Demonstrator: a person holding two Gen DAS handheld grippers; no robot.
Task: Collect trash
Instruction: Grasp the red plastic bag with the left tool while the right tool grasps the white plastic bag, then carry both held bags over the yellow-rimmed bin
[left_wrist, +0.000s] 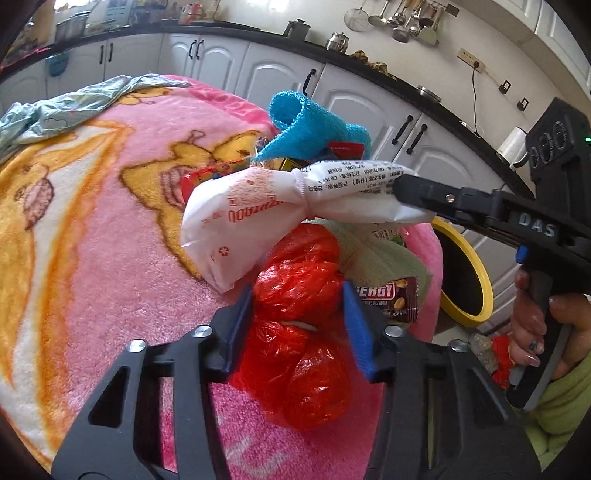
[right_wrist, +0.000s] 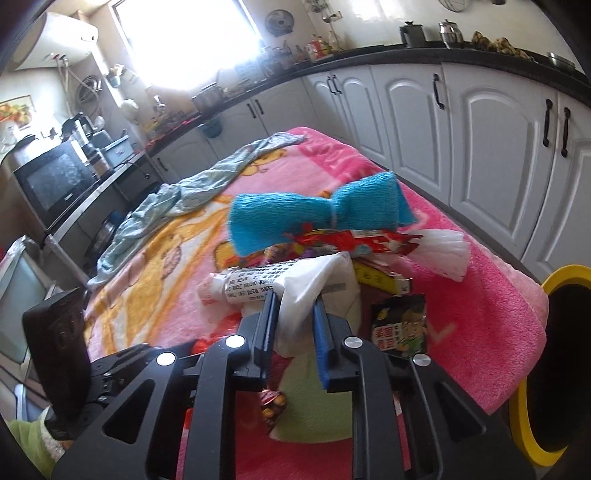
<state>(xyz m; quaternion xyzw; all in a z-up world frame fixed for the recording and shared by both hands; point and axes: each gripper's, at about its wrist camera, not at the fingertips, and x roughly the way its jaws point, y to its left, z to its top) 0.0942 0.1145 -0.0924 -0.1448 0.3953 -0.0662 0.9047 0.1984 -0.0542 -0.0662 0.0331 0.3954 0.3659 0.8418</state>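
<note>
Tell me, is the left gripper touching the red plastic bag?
Touching. In the left wrist view the left gripper has both blue pads pressed against the red plastic bag's pinched middle.

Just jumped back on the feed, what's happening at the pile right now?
A person works both tools at a heap of litter on the pink blanket. The left tool is shut on the red plastic bag; the right tool is shut on the white wrapper. Neither has gone into the yellow-rimmed bin beside the table.
</note>
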